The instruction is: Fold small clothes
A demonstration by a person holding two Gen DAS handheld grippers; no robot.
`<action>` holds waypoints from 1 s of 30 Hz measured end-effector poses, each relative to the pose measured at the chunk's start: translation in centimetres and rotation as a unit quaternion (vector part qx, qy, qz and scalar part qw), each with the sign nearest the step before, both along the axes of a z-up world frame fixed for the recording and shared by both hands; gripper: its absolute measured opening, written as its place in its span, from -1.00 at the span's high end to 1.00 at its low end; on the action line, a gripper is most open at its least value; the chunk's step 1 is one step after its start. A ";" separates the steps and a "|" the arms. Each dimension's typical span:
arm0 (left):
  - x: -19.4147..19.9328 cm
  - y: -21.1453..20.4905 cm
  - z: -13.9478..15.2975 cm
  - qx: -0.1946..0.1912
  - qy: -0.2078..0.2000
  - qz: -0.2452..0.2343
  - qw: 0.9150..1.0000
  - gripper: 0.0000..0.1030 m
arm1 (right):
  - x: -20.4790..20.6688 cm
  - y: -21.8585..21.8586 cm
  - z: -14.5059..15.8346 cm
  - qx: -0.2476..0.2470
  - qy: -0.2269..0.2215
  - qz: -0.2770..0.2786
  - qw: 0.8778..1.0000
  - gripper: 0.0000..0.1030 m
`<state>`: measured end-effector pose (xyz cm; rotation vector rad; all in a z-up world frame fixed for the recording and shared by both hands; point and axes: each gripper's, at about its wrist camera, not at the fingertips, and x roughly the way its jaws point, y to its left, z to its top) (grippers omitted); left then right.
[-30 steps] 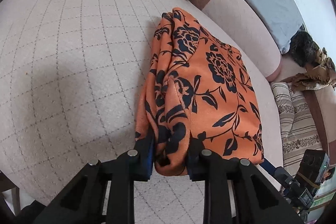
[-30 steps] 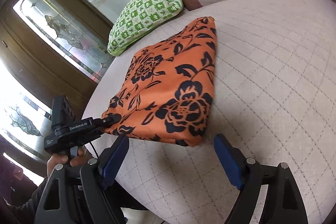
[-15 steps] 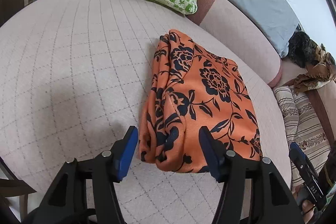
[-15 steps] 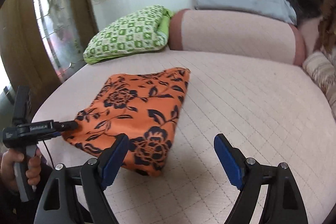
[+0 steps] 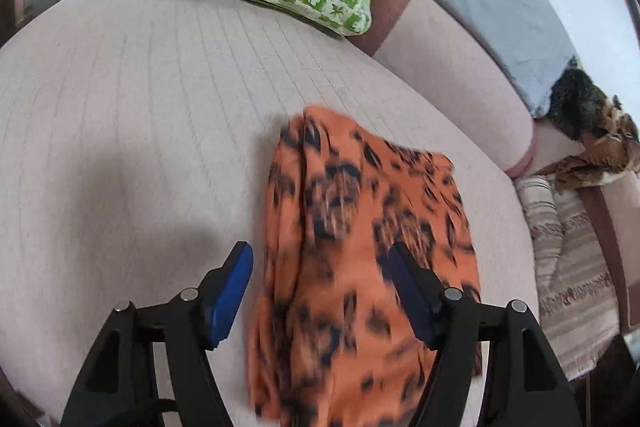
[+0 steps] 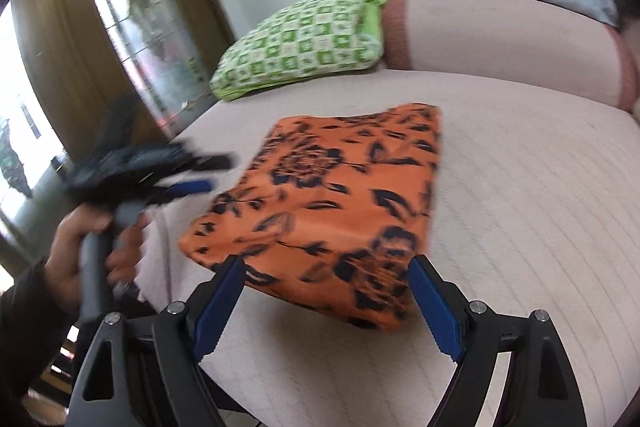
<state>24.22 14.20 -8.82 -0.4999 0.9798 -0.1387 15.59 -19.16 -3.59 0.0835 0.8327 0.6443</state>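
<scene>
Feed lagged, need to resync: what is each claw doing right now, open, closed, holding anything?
Left claw: open, holding nothing, above the orange floral garment.
Right claw: open, holding nothing, at the garment's near edge.

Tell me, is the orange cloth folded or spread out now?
Folded. The orange cloth lies on the bed as a compact rectangle with a thick doubled edge; neither open tongs hold it.

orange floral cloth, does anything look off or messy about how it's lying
Nothing stands out. The folded orange black-flowered cloth lies as a flat, roughly square bundle on the pale quilted bed; its left edge is somewhat bunched. Both grippers are open.
</scene>
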 end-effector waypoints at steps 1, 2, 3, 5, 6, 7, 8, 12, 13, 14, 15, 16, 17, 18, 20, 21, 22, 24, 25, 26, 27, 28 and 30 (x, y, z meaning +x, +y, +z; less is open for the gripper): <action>1.2 0.0 -0.2 0.000 0.004 -0.005 1.000 -0.37 | 0.2 0.7 -0.1 0.000 0.002 0.007 1.000 -0.66; 2.7 -0.2 -0.6 0.002 0.014 -0.012 1.000 -0.37 | 0.5 1.5 -0.2 0.001 0.006 0.018 1.000 -0.66; 3.6 -0.2 -1.1 0.004 0.022 -0.015 1.000 -0.37 | 0.7 2.1 -0.4 0.002 0.009 0.024 1.000 -0.66; 5.5 0.0 -2.6 -0.009 0.045 -0.016 0.999 -0.36 | 1.3 3.1 -0.9 -0.002 0.015 0.033 0.999 -0.66; 6.1 0.2 -3.2 -0.022 0.052 -0.020 0.998 -0.24 | 1.7 3.5 -1.3 -0.003 0.020 0.035 0.999 -0.66; 6.8 0.2 -3.6 -0.035 0.052 -0.033 0.997 0.25 | 2.0 3.8 -1.6 -0.002 0.025 0.037 0.999 -0.66; 7.2 0.1 -3.4 -0.027 0.051 -0.041 0.997 0.42 | 2.3 4.0 -2.0 -0.002 0.029 0.038 0.999 -0.66; 7.1 -0.8 -1.8 0.011 0.002 -0.066 0.998 0.55 | 3.3 4.1 -4.1 -0.004 0.057 0.036 0.998 -0.66; 7.2 -0.8 -2.9 0.026 0.009 -0.068 0.997 0.53 | 3.3 4.0 -4.3 -0.004 0.058 0.035 0.998 -0.66; 7.3 -0.6 -4.0 0.032 0.024 -0.066 0.997 0.40 | 3.3 4.0 -4.6 -0.002 0.059 0.035 0.998 -0.66; 7.2 -0.2 -4.4 0.023 0.019 -0.060 0.998 0.38 | 3.2 4.0 -4.8 0.002 0.061 0.036 0.997 -0.66; 7.0 0.1 -4.0 0.016 0.015 -0.049 0.999 0.23 | 3.2 4.1 -4.8 0.003 0.063 0.038 0.997 -0.66; 6.7 0.4 -3.6 0.018 0.014 -0.037 0.999 0.09 | 3.2 4.2 -4.7 -0.002 0.063 0.038 0.997 -0.66; 6.2 0.5 -2.8 0.018 0.005 -0.028 0.999 0.08 | 3.2 4.2 -4.5 -0.002 0.062 0.038 0.997 -0.66; 5.0 1.1 -1.5 0.006 -0.014 -0.023 1.000 0.03 | 3.3 4.0 -4.2 0.009 0.068 0.038 0.997 -0.66; 4.3 1.3 -0.9 0.003 -0.018 -0.021 1.000 0.01 | 3.4 3.8 -4.0 0.017 0.070 0.035 0.997 -0.66; 3.2 1.5 -0.4 0.001 -0.020 -0.017 1.000 -0.03 | 3.2 3.6 -3.7 0.024 0.069 0.030 0.997 -0.66; 0.6 2.1 0.3 -0.015 -0.025 -0.015 0.999 -0.19 | 2.4 2.9 -3.2 0.032 0.066 0.025 0.997 -0.66; -0.4 2.3 0.4 -0.016 -0.024 -0.017 0.999 -0.22 | 1.9 2.4 -2.9 0.034 0.064 0.023 0.997 -0.66; -1.1 2.2 0.4 -0.014 -0.021 -0.019 0.999 -0.22 | 1.5 1.8 -2.8 0.036 0.062 0.018 0.997 -0.66; -1.8 1.8 0.3 -0.013 -0.017 -0.023 0.999 -0.22 | 1.2 1.1 -2.7 0.042 0.066 0.010 0.997 -0.66; -2.7 1.5 0.0 -0.010 -0.013 -0.028 0.999 -0.22 | 1.0 0.2 -2.8 0.053 0.074 0.002 0.996 -0.66; -3.9 0.8 -0.2 0.009 -0.008 -0.029 0.999 -0.22 | 1.0 -1.7 -3.3 0.078 0.097 -0.023 0.992 -0.66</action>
